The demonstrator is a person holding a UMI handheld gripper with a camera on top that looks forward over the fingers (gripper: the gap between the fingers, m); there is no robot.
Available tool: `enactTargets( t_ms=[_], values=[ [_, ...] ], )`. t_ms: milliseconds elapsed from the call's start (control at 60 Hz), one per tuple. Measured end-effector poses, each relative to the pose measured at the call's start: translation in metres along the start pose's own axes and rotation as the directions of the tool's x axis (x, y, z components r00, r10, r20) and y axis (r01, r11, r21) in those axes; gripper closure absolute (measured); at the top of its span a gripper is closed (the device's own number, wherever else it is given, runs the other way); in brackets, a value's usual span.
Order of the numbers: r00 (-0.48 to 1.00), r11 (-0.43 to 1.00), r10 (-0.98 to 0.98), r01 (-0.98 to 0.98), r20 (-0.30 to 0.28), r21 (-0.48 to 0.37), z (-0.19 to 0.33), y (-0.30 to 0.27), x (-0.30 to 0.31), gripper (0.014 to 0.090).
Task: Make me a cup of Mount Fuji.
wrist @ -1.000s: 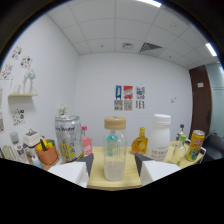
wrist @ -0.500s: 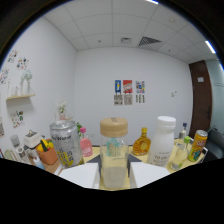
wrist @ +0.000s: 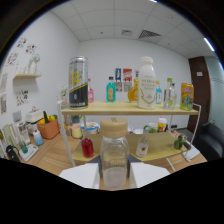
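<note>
Between my two white fingers (wrist: 114, 175) stands a clear glass jar (wrist: 114, 161) with a tan lid, and I'm seeing straight through its walls with nothing obvious inside it. My gripper (wrist: 114, 176) has the fingers drawn in narrow against the jar's lower sides, though I cannot tell whether both are truly pressing on it. Beyond the jar, a two-level wooden shelf (wrist: 125, 109) runs across the view. Up on the top board, a dark tall can (wrist: 78, 82) with yellow print stands at one end, a big white bottle (wrist: 146, 83) sits near the middle, and a yellow can (wrist: 187, 96) is at the far end; between the dark can and the white bottle I pick out a teal bottle (wrist: 111, 90) and an amber bottle (wrist: 132, 92). Down on the lower board, just past the jar, a small bottle of red liquid (wrist: 87, 147) sits to one side. Off beside the shelf, an orange holder (wrist: 48, 129) has yellow and green items sticking out.
</note>
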Motion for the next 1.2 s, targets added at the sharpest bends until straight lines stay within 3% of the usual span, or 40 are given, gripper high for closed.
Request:
enactTargets(
  t_ms=[100, 250, 400, 583, 733, 1050, 1200],
  values=[
    [1.0, 0.996, 0.029, -0.029, -0.002, -0.078, 0.002, 0.065, 0.003, 0.0645],
    [0.995, 0.988, 0.098, -0.093, 0.032, -0.124, 0.011, 0.121, -0.003, 0.0645],
    [0.903, 0.9, 0.424, -0.412, 0.065, -0.146, 0.018, 0.122, -0.011, 0.0644],
    [0.584, 0.595, 0.804, -0.788, 0.112, -0.161, 0.024, 0.101, -0.017, 0.0644],
    [0.258, 0.282, 0.956, -0.941, 0.142, -0.187, 0.029, 0.092, -0.014, 0.0645],
    [-0.301, -0.262, 0.944, -0.933, 0.133, -0.248, 0.038, 0.103, -0.004, 0.0648],
    [-0.42, -0.372, 0.896, -0.888, 0.147, -0.271, 0.037, 0.098, -0.002, 0.0646]
  ],
)
